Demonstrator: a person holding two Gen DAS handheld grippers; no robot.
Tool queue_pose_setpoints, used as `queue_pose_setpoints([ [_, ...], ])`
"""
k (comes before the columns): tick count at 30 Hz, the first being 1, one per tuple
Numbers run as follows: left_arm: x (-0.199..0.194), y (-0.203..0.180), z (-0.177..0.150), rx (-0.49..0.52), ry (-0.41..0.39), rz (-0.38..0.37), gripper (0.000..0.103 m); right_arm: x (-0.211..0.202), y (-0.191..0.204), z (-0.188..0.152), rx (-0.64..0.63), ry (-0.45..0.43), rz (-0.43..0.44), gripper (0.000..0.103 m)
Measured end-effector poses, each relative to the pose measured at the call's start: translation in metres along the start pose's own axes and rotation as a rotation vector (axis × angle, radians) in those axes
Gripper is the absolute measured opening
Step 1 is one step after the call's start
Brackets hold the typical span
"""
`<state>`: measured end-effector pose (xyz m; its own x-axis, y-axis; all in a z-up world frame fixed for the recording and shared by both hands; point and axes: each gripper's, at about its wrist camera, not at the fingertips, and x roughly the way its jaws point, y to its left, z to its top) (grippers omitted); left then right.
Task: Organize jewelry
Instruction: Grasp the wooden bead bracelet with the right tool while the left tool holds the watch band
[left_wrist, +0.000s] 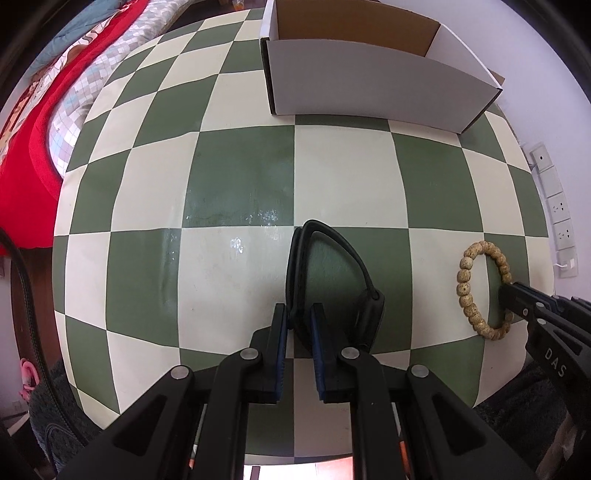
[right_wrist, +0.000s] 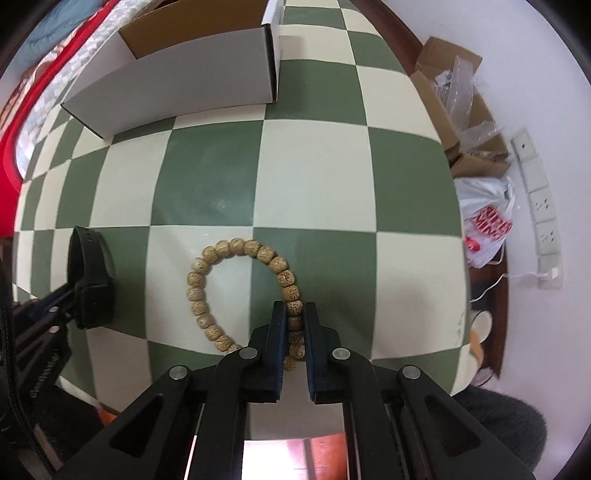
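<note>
The left gripper (left_wrist: 298, 314) is clamped on the strap of a black watch (left_wrist: 332, 284) near the surface's near edge; its face is hard to make out. The right gripper (right_wrist: 294, 314) pinches a bead bracelet (right_wrist: 236, 291), hiding several beads, near the right edge. A white box (left_wrist: 369, 81) sits at the far edge of the green-and-cream checkered surface (left_wrist: 240, 177), its inside mostly hidden. Red bedding (left_wrist: 26, 147) lies left.

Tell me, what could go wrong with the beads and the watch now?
The right hand-held gripper pinches only a few beads of the bead bracelet, so it might slip out when lifted. The left hand-held gripper grips just the black watch by its strap; it could swing and miss the white box.
</note>
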<state>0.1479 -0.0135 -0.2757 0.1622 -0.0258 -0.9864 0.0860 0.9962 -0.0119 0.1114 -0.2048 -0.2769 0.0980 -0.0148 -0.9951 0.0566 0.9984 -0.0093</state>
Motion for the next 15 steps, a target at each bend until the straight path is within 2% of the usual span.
queue_pose_setpoints([
  [2,0.000,0.000,0.001,0.000,0.000,-0.001,0.010,0.000,-0.001,-0.001,0.021,0.003,0.013,0.012],
  [5,0.001,-0.001,0.000,0.000,-0.002,-0.002,0.010,0.000,0.002,0.001,0.006,0.011,0.028,0.028],
  [8,0.001,-0.001,0.000,-0.004,-0.003,-0.003,0.010,-0.001,0.018,-0.001,-0.042,0.004,-0.017,0.040],
  [9,0.001,-0.001,-0.002,-0.006,-0.004,-0.004,0.010,-0.002,0.024,-0.002,-0.052,-0.004,-0.027,0.041],
  [11,-0.001,0.001,-0.003,-0.009,-0.004,-0.005,0.010,-0.002,0.029,-0.002,-0.055,-0.011,-0.030,0.041],
  [13,-0.001,0.002,-0.003,-0.011,-0.003,-0.006,0.010,-0.003,0.031,0.000,-0.061,-0.007,-0.024,0.035],
  [14,-0.001,0.003,-0.003,-0.011,-0.002,-0.007,0.010,-0.003,0.033,0.000,-0.070,-0.010,-0.024,0.029],
  [15,-0.001,0.004,-0.003,-0.012,-0.001,-0.009,0.010,-0.003,0.036,0.000,-0.082,-0.013,-0.027,0.018],
])
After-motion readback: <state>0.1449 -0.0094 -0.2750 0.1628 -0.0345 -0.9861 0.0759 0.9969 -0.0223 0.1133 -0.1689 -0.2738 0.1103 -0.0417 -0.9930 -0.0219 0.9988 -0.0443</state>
